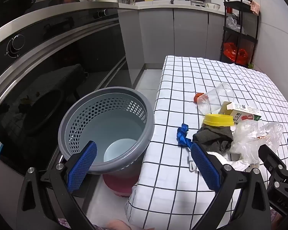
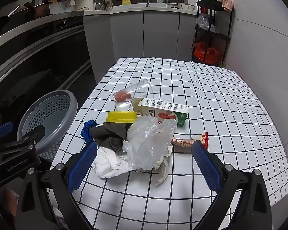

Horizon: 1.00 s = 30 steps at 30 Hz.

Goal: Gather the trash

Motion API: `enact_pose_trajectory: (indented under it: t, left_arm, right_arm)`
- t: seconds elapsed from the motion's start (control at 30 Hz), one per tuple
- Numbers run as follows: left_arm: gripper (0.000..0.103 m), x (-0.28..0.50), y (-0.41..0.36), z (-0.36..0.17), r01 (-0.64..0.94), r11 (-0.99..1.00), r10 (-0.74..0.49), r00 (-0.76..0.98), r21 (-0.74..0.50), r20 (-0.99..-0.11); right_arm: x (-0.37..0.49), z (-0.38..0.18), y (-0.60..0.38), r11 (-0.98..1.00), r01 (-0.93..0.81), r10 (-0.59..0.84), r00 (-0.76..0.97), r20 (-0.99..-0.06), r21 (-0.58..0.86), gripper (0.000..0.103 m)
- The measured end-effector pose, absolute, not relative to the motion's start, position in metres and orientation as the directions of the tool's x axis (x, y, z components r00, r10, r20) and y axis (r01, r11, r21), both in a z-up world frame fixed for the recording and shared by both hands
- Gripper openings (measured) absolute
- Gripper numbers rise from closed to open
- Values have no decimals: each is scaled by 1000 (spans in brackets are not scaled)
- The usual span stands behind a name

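A heap of trash lies on the checked tablecloth [image 2: 211,95]: a clear plastic bag [image 2: 149,143], white crumpled paper [image 2: 109,163], a dark grey cloth [image 2: 109,134], a blue ribbon [image 2: 87,129], a yellow lid [image 2: 122,116], a clear cup [image 2: 132,95] on its side, a carton [image 2: 167,113] and a snack wrapper [image 2: 190,140]. My right gripper [image 2: 144,166] is open, just before the bag and paper. My left gripper [image 1: 144,164] is open, between the grey perforated bin [image 1: 107,128] and the table's left edge. The bin holds a white bowl [image 1: 119,150].
The bin stands on a red stool [image 1: 121,184] left of the table [image 1: 182,172]. A dark oven front [image 1: 48,72] runs along the left. Grey cabinets [image 2: 144,34] and a black shelf rack [image 2: 213,30] with red bags stand behind the table.
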State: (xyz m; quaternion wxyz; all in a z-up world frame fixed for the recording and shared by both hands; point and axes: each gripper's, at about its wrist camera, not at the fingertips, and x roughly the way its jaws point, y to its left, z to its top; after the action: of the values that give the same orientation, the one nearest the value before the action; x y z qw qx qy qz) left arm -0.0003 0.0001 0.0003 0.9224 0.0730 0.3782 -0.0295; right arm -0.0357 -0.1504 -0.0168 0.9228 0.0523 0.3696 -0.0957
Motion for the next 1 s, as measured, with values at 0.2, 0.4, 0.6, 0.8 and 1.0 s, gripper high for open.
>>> enact_pose_trajectory:
  t: [0.2,0.4,0.6,0.8,1.0]
  left_arm:
    - [97,1,-1,0,106,987,9,716,121,-698]
    - [97,-1,1,4,102,988,6,719,115,-695]
    - [97,2,3,2,106,989,-2,713,105,-701]
    - [97,2,3,1,104,989,0,715,106,-699]
    - [97,2,1,0,101,989,5,719,111,-695]
  right_arm:
    - [-36,-15,-151,977,214,-139,708,-692,23,95]
    - [-35,-15,-154,976,214,-138,710,-691,26,95]
    - [-36,-15,-153,977,212,-134,710,-691,28,95]
    - [-37,-14,-152,977,211,-138,712,-688,22,95]
    - [-36,-14,-152,978,208,-134,711,-691,25,95]
